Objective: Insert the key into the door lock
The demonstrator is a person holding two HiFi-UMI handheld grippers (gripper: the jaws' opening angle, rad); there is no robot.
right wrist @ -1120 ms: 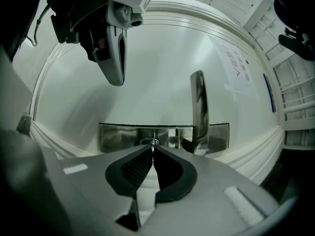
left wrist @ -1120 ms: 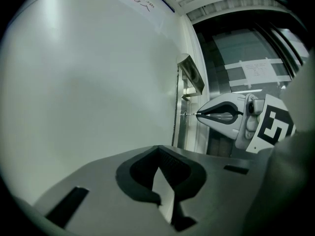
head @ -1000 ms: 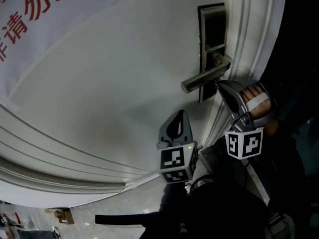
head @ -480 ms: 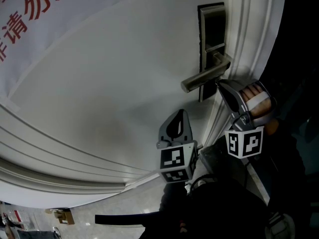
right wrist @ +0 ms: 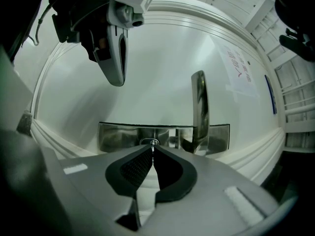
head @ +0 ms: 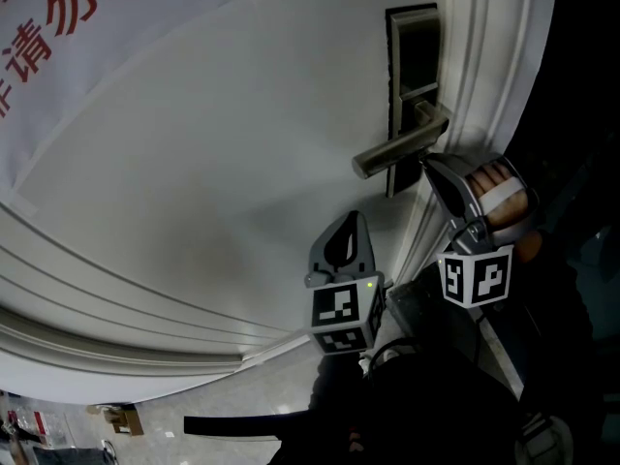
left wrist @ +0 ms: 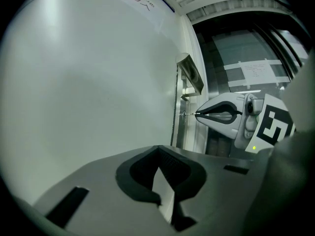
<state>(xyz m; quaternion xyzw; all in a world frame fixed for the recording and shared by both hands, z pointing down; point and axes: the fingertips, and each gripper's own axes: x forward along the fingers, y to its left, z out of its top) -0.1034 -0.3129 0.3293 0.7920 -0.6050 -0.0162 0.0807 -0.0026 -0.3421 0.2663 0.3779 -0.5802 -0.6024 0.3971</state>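
- Head view: the white, smooth-painted door [head: 223, 163] fills the frame. Near its moulded edge sits a tall dark-framed metal lock plate [head: 412, 56] with a brushed-metal lever handle [head: 395, 153] jutting left. The right hand-held gripper [head: 428, 166], grey plastic and held in a hand [head: 502, 200], points its tip up at the plate just under the lever. The left hand-held gripper [head: 355, 219] hangs lower and to the left, apart from the lock. The key is too small to make out here.
- Left gripper view: the left hand-held gripper [left wrist: 158, 149] has its ribbed black pads pressed together on nothing. Ahead, the right hand-held gripper [left wrist: 198, 114] pinches a thin metal key [left wrist: 189, 114], whose long axis runs level from its tip to the door edge.
- Right gripper view: the right hand-held gripper [right wrist: 152, 149] is clenched on the thin metal key [right wrist: 152, 145]. The blade runs straight ahead and meets the small round keyhole [right wrist: 150, 142] in the lock plate [right wrist: 118, 136], beside the lever handle [right wrist: 198, 107]. I judge the coming move a straight push along that axis by the right hand-held gripper, the nearer one.
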